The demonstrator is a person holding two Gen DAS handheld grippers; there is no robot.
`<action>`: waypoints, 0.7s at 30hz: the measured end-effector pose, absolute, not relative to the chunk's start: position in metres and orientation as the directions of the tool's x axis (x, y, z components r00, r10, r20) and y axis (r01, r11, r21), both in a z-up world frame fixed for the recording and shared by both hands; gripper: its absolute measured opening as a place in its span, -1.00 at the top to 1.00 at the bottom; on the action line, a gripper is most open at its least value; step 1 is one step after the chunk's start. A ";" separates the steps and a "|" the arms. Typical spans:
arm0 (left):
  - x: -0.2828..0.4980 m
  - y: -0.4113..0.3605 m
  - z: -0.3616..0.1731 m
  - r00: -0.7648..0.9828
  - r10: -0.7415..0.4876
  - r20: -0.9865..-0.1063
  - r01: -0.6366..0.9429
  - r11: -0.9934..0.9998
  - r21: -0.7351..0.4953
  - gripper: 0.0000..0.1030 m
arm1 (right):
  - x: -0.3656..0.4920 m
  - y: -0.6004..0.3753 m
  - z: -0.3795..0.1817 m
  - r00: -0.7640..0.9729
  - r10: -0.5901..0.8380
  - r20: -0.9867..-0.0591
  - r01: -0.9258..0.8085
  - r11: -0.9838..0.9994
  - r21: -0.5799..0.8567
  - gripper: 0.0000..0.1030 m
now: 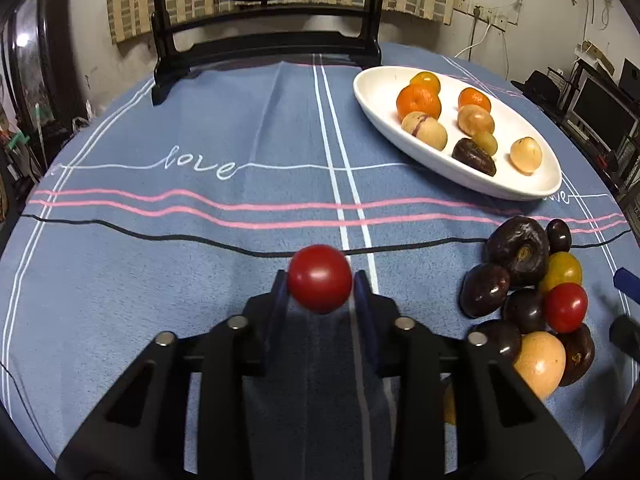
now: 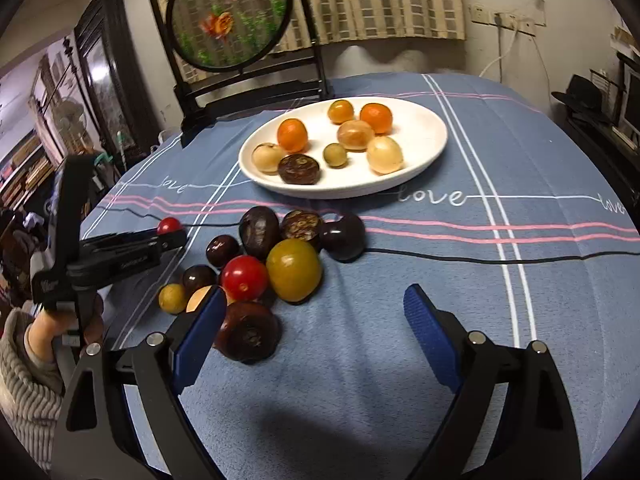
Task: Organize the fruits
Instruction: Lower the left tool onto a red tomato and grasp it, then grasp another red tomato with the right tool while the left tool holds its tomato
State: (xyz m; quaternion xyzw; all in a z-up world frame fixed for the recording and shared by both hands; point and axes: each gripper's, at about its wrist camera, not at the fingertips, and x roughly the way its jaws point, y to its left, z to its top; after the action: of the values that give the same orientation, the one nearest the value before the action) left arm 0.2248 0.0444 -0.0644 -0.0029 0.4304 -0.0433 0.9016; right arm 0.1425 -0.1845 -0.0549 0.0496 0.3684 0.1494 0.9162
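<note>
Plate [image 2: 424, 136] sits at the far side of my tablecloth [image 2: 400, 320], already carrying 8 fruits. Right gripper [image 2: 316, 312] hangs wide open and empty beside the loose pile [image 2: 276, 256]; my left gripper [image 1: 320, 280] is clamped on 1 red tomato [image 1: 320, 278], left of that pile.

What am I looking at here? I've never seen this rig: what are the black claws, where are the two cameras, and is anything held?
No robot: a person holds a two-finger gripper in each hand, with a fisheye camera on each looking along its fingers. The left view shows the left gripper shut on a red tomato; the right view shows it from the side. The right gripper is open and empty, beside a pile of fruit on a blue tablecloth. Behind it, a white plate holds more fruit.
</note>
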 end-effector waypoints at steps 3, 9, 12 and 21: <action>0.225 0.044 -0.065 0.626 -0.076 -0.776 0.074 0.997 -0.038 0.38 | 0.141 -0.178 -0.055 0.684 0.323 -0.654 -0.265 0.945 0.190 -0.49; 0.225 0.042 -0.065 0.626 -0.063 -0.777 0.073 0.997 -0.022 0.38 | 0.141 -0.162 -0.053 0.678 0.370 -0.635 -0.331 0.925 0.186 -0.06; 0.225 0.041 -0.065 0.626 -0.062 -0.778 0.073 0.997 -0.021 0.38 | 0.143 -0.147 -0.053 0.668 0.378 -0.641 -0.370 0.916 0.155 0.05; 0.225 0.040 -0.065 0.625 -0.052 -0.779 0.073 0.997 -0.008 0.38 | 0.159 -0.129 -0.061 0.639 0.375 -0.672 -0.385 0.912 0.142 0.41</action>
State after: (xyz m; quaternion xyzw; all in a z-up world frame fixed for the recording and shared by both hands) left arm 0.2250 0.0398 -0.0650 0.0123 0.4318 -0.0345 0.9012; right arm 0.1589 -0.1290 -0.0613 -0.0072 0.3695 0.2099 0.9052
